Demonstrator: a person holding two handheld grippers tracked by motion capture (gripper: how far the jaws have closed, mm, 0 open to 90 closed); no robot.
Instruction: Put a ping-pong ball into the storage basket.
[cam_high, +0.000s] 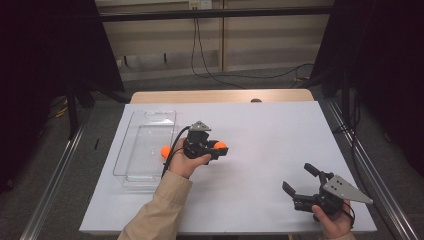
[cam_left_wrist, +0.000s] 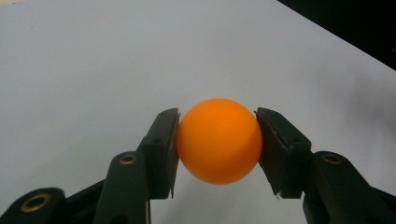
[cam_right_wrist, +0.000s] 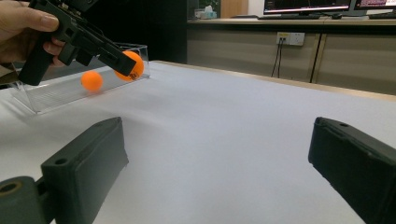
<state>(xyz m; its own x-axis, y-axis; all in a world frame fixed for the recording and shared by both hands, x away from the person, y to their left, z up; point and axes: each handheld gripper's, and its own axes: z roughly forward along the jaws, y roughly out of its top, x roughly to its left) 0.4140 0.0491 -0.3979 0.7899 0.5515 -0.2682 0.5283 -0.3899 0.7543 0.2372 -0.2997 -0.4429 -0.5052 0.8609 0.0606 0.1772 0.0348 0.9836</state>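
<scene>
My left gripper is shut on an orange ball, held just right of a clear plastic tray. In the left gripper view the ball sits squeezed between both pads over the white table. A second orange ball lies inside the tray by its right wall. My right gripper rests near the table's front right, jaws wide apart and empty. From the right gripper view, the left gripper holds its ball above the table, with the other ball behind the tray wall.
The white table sheet spreads between the two grippers. A sleeve and hand reach in from the front. Cables and dark curtains stand beyond the far edge, and metal rails run along both sides of the table.
</scene>
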